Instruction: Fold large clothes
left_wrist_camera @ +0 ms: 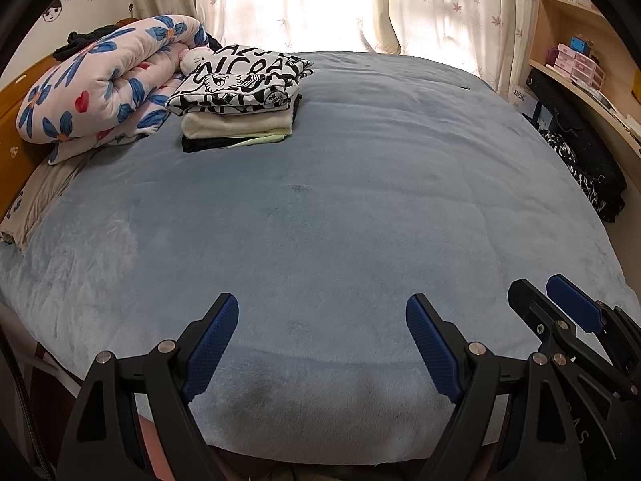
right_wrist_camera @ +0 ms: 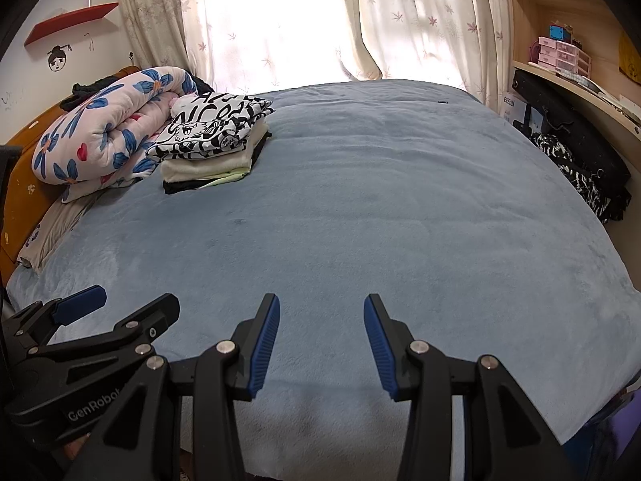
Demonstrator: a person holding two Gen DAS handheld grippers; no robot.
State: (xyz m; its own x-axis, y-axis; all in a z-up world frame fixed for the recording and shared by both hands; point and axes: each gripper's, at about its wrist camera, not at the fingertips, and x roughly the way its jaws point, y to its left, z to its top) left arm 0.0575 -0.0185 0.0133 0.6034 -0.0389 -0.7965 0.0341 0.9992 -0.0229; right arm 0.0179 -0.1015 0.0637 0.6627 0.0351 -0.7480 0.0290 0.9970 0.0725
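A stack of folded clothes [left_wrist_camera: 240, 100] [right_wrist_camera: 212, 148], topped by a black-and-white printed garment, lies at the far left of the bed. The blue fleece blanket [left_wrist_camera: 360, 200] [right_wrist_camera: 380, 220] spreads flat over the mattress. My left gripper [left_wrist_camera: 322, 304] [right_wrist_camera: 128, 300] hovers over the blanket's near edge, open wide with nothing between its blue pads [left_wrist_camera: 212, 344]. Just to its right, my right gripper [right_wrist_camera: 322, 300] [left_wrist_camera: 541, 292] stands open more narrowly, also holding nothing. No garment lies under either gripper.
A rolled floral quilt [left_wrist_camera: 104, 80] [right_wrist_camera: 108, 124] rests against the orange headboard [left_wrist_camera: 16, 128] on the left. Dark and patterned clothes [left_wrist_camera: 581, 168] [right_wrist_camera: 581, 176] are heaped off the bed's right side, below a wooden desk shelf [left_wrist_camera: 581, 80]. Curtains [right_wrist_camera: 400, 20] hang behind.
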